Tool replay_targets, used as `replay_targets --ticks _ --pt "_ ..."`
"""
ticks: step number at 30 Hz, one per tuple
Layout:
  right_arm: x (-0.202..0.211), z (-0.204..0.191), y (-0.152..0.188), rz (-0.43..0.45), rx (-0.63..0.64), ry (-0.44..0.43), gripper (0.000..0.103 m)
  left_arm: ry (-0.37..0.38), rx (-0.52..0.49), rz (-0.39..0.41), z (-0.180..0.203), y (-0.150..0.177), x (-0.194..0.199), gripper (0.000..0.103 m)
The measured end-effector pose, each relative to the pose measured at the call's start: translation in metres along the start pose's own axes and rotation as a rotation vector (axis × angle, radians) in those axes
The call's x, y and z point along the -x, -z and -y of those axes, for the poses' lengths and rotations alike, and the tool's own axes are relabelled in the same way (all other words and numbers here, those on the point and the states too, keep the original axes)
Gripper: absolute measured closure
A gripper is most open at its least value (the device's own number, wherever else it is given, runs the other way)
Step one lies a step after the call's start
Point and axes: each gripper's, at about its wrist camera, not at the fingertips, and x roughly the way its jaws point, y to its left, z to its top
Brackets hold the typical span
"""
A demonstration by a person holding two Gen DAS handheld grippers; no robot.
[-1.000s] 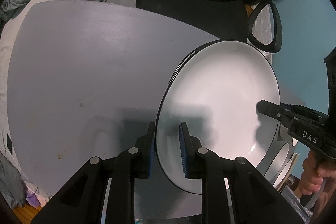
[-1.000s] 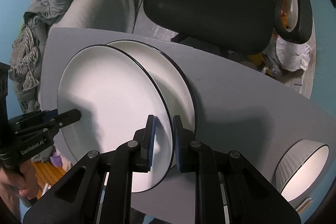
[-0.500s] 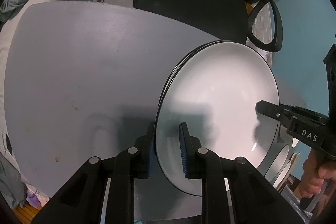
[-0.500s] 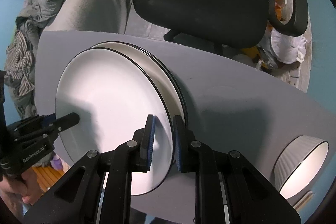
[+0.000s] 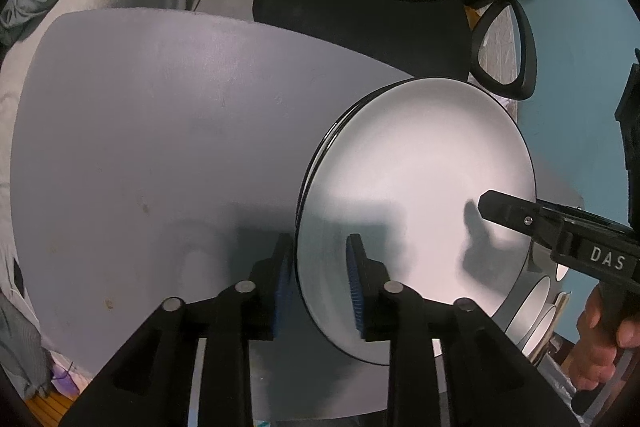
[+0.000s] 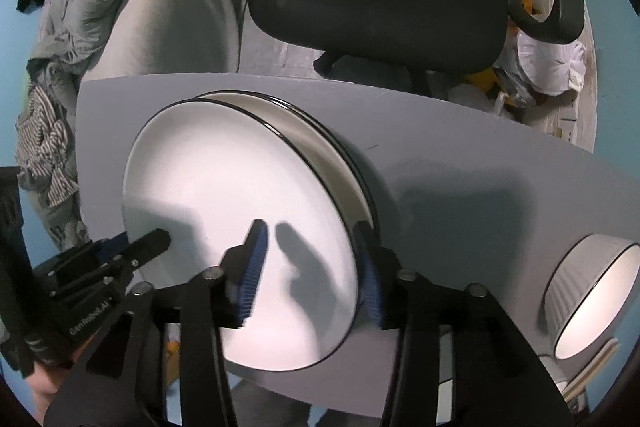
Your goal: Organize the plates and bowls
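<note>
Two grippers, left gripper (image 5: 318,283) and right gripper (image 6: 310,275), straddle opposite rims of the top plate (image 6: 236,239), jaws opening, probably because it already rests on the plate stack (image 6: 320,131) on the grey table (image 5: 160,131).

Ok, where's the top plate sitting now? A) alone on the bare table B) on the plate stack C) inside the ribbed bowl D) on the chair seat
B: the top plate lies on the stack, whose black rims show beneath its far edge.
</note>
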Motion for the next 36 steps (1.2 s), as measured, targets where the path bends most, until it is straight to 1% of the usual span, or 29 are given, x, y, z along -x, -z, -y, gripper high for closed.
replay_targets --ticks 2,4,5,7,10,12,16,18,22,24,30,34,36 --pt "0.003 -0.003 0.001 0.01 -0.005 0.001 0.044 0.01 0.0 0.0 0.001 0.0 0.001 0.076" --pt "0.006 -0.003 0.001 0.025 -0.015 0.001 0.04 0.01 0.0 0.002 0.001 0.001 0.002 0.075" --pt "0.008 -0.004 0.001 0.036 -0.015 0.015 0.038 0.011 0.0 0.003 0.002 0.002 0.002 0.075" --pt "0.01 -0.007 -0.001 0.05 -0.003 0.084 0.033 0.011 0.003 0.001 0.002 0.002 0.002 0.075" --pt "0.01 -0.008 -0.002 0.043 0.013 0.067 0.033 0.005 -0.001 0.01 0.002 0.003 0.004 0.073" --pt "0.013 -0.011 -0.002 0.052 0.027 0.073 0.033 -0.009 -0.007 0.025 0.002 0.005 0.007 0.065" --pt "0.018 -0.02 0.002 0.085 0.078 0.127 0.033 -0.05 -0.025 0.073 0.003 0.009 0.02 0.059" --pt "0.021 -0.023 0.004 0.104 0.102 0.156 0.033 -0.066 -0.029 0.096 0.004 0.012 0.027 0.052" --pt "0.027 -0.032 0.011 0.139 0.155 0.199 0.033 -0.085 -0.038 0.141 0.005 0.019 0.042 0.047" --pt "0.032 -0.035 0.015 0.163 0.171 0.217 0.032 -0.097 -0.04 0.166 0.005 0.024 0.049 0.041" --pt "0.047 -0.038 0.027 0.225 0.194 0.255 0.03 -0.118 -0.069 0.244 0.016 0.037 0.071 0.036" --pt "0.061 -0.04 0.038 0.267 0.192 0.253 0.03 -0.124 -0.082 0.296 0.022 0.048 0.091 0.035" --pt "0.067 -0.04 0.043 0.287 0.189 0.254 0.03 -0.132 -0.092 0.328 0.026 0.053 0.1 0.03"
